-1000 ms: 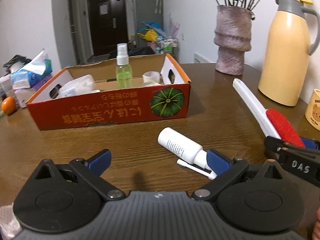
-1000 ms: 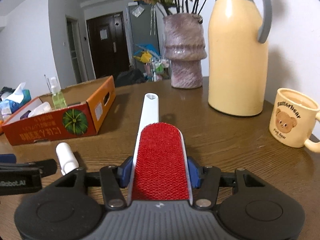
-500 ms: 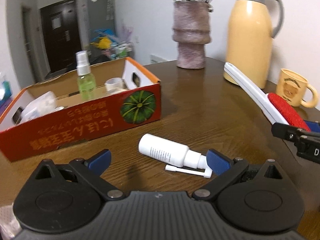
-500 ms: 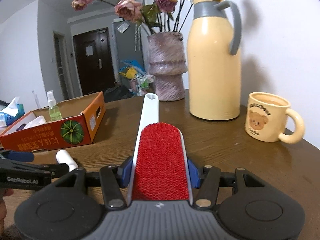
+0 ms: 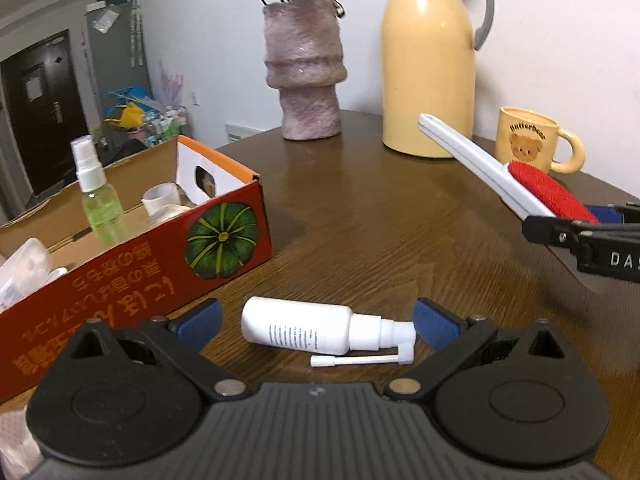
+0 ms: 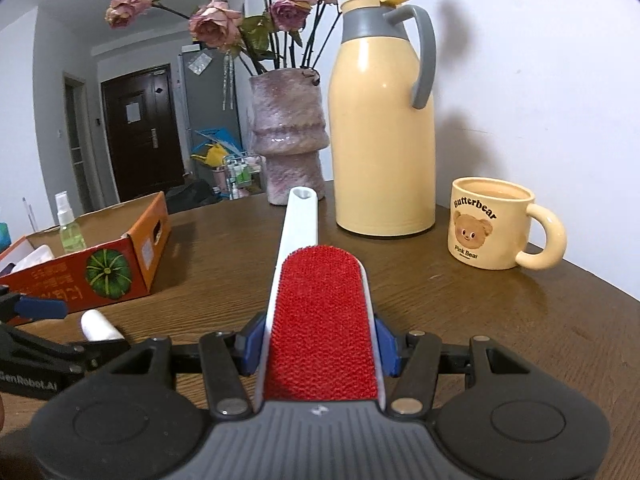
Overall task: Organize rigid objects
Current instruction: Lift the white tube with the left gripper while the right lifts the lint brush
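A white spray bottle (image 5: 308, 330) with a folded nozzle lies on its side on the brown table, between the blue pads of my left gripper (image 5: 316, 322), which stands open around it without touching. My right gripper (image 6: 320, 344) is shut on a lint brush (image 6: 320, 312) with a red pad and a white handle pointing forward, held above the table. The same lint brush (image 5: 500, 172) shows at the right of the left wrist view. The bottle's base (image 6: 98, 324) peeks in at the lower left of the right wrist view.
A red cardboard box (image 5: 132, 276) with a pumpkin print stands at the left, holding a green spray bottle (image 5: 98, 196) and other small items. At the back stand a pink vase (image 5: 304, 68), a cream thermos jug (image 5: 428, 68) and a bear mug (image 5: 528, 140).
My left gripper has swung and rolled so the white bottle now lies centred between its pads. The right gripper, with the lint brush, has shifted so the jug and mug sit more central.
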